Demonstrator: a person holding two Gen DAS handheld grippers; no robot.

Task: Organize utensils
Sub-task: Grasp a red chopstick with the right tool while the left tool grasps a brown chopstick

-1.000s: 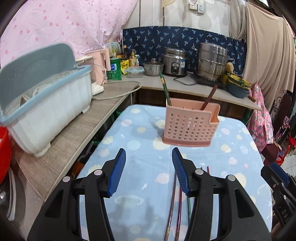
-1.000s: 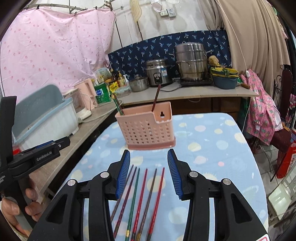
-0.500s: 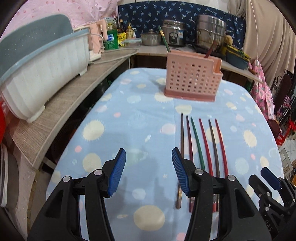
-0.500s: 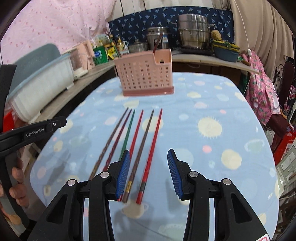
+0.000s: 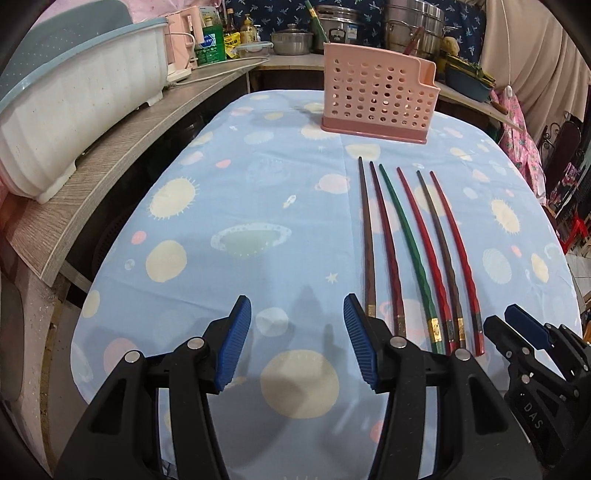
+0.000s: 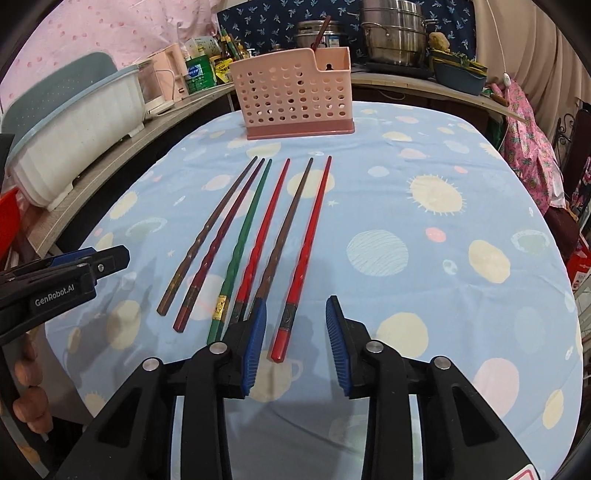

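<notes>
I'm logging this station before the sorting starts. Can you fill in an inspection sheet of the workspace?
Surface: table under a light blue planet-print cloth.
Job's things: six chopsticks in a row, rightmost bright red chopstick; pink perforated plastic utensil holder behind, a few sticks already inside.
Clutter: nothing seen on the cloth.
Grippers: left gripper open over bare cloth; right gripper jaws closing around the red chopstick's end, pads not touching.
Cables: white cord on the side counter.
Surroundings: white dish-drainer tub, steel pots.
</notes>
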